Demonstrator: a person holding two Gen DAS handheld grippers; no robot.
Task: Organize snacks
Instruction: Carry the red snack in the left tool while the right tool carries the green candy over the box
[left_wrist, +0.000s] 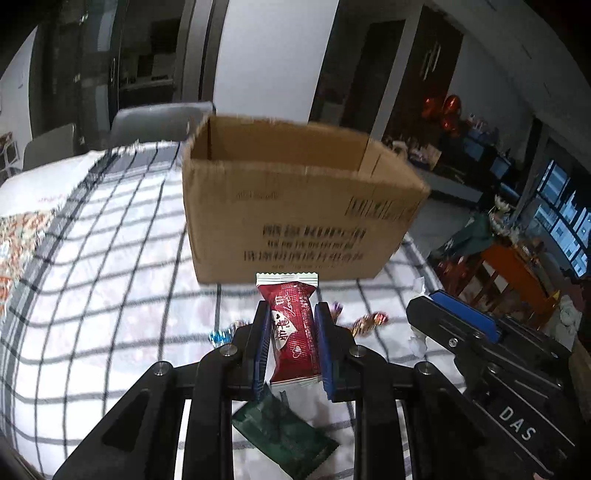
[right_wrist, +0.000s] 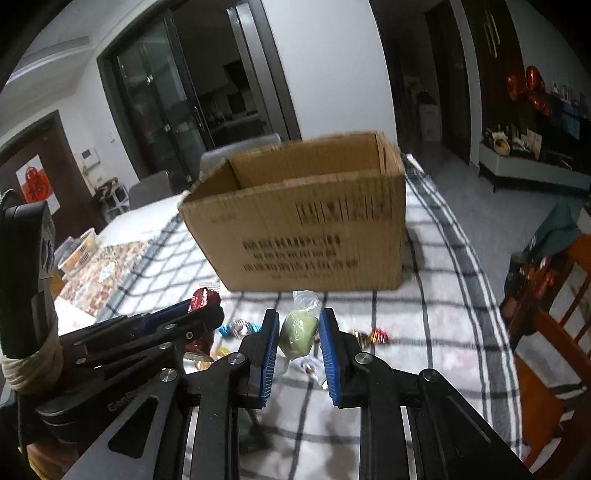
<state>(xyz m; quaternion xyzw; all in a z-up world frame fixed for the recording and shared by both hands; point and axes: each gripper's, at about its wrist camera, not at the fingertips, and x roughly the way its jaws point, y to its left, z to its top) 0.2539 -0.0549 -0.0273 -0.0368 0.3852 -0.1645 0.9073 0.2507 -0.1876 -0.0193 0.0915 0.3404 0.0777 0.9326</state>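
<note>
Matt corrugated cardboard box (left_wrist: 295, 206), glossy red foil wrapper (left_wrist: 293, 332) (crinkled), checked cloth tablecloth (left_wrist: 110, 258)

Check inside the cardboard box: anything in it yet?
Only bare inner walls of the cardboard box show near the rim, with no snacks visible. Its floor is hidden behind the front wall in both wrist views, so contents cannot be ruled out.

The left gripper (left_wrist: 291, 332) is held above the checked tablecloth (left_wrist: 110, 258), angled downward toward it, its blue pads (left_wrist: 261, 347) clamped against the sides of a red snack packet (left_wrist: 293, 332). The right gripper (right_wrist: 298, 339) is held just beside it over the same tablecloth, likewise angled downward, its pads (right_wrist: 269, 354) pressed on a pale green wrapped sweet (right_wrist: 298, 334).
</note>
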